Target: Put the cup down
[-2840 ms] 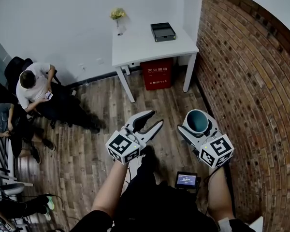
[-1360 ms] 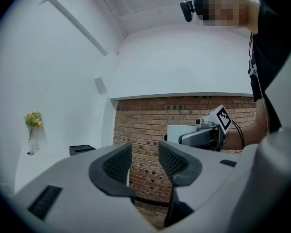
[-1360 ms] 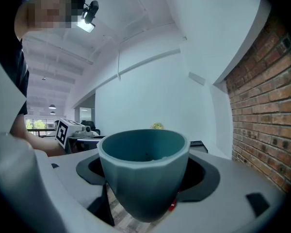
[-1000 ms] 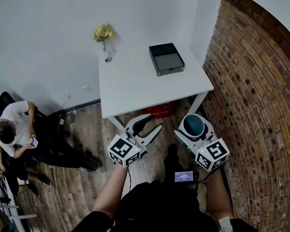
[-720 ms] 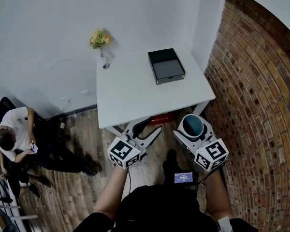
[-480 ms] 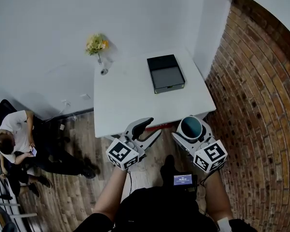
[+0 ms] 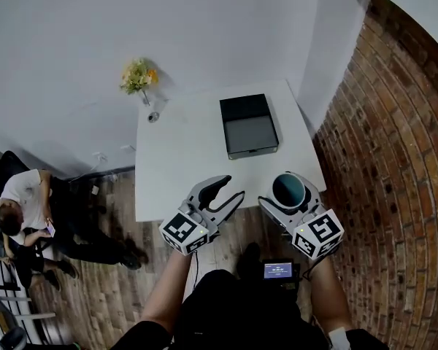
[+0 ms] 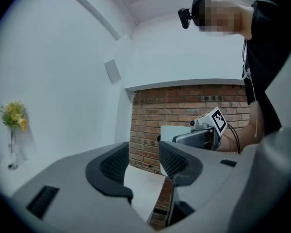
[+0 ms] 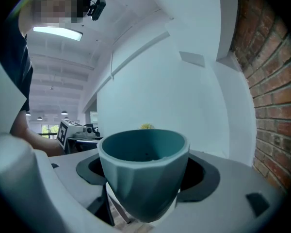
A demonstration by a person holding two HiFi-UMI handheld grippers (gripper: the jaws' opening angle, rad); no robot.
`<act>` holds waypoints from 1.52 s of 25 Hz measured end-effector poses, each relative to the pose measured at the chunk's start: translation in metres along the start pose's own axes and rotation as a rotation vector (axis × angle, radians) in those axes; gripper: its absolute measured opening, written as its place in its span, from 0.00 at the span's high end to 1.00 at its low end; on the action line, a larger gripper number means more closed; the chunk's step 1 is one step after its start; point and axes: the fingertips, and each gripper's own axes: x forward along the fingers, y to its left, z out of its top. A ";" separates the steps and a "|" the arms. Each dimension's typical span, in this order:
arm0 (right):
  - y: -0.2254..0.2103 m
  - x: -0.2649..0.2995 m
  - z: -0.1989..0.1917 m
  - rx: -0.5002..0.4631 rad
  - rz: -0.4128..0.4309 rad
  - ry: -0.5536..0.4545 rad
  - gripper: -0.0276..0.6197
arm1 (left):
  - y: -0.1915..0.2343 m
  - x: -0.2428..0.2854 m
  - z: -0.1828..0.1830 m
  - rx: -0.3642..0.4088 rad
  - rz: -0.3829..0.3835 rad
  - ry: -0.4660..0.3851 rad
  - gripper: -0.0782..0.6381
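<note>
A teal cup point(image 7: 289, 189) sits upright between the jaws of my right gripper point(image 7: 285, 195), which is shut on it. In the right gripper view the cup point(image 9: 141, 164) fills the middle, its inside empty. In the head view it hangs over the front right part of the white table point(image 7: 182, 170). My left gripper point(image 7: 231, 188) is to the left of it, over the table's near edge. Its jaws are open, and the left gripper view shows nothing between its fingertips point(image 8: 117, 163).
A black tray point(image 7: 250, 126) lies at the back right of the table. A small vase of yellow flowers point(image 7: 139, 79) stands at its back left corner. A brick wall point(image 7: 394, 166) runs along the right. A person point(image 7: 18, 206) sits at the left on the wooden floor.
Both grippers have moved forward from above the floor to over the table's near edge, and the table now lies closer in the head view. The cup stays in the right gripper.
</note>
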 end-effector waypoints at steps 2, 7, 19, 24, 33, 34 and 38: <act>-0.007 0.005 0.000 0.003 0.011 0.004 0.34 | 0.006 0.006 -0.001 -0.004 0.010 0.008 0.63; -0.021 0.017 0.000 0.010 0.031 0.010 0.34 | 0.021 0.018 -0.002 -0.011 0.025 0.014 0.63; -0.029 0.053 0.001 0.005 0.030 0.027 0.34 | 0.054 0.030 -0.013 -0.013 0.019 0.069 0.57; -0.034 0.074 0.001 0.007 0.018 0.024 0.34 | 0.074 0.026 -0.018 -0.017 0.017 0.088 0.57; -0.047 0.120 -0.002 -0.023 0.027 0.041 0.34 | 0.115 0.027 -0.021 -0.037 0.036 0.068 0.57; -0.050 0.125 -0.003 -0.025 0.026 0.041 0.34 | 0.119 0.028 -0.021 -0.036 0.038 0.065 0.57; -0.063 0.150 -0.003 -0.030 0.024 0.034 0.34 | 0.137 0.034 -0.020 -0.037 0.050 0.046 0.58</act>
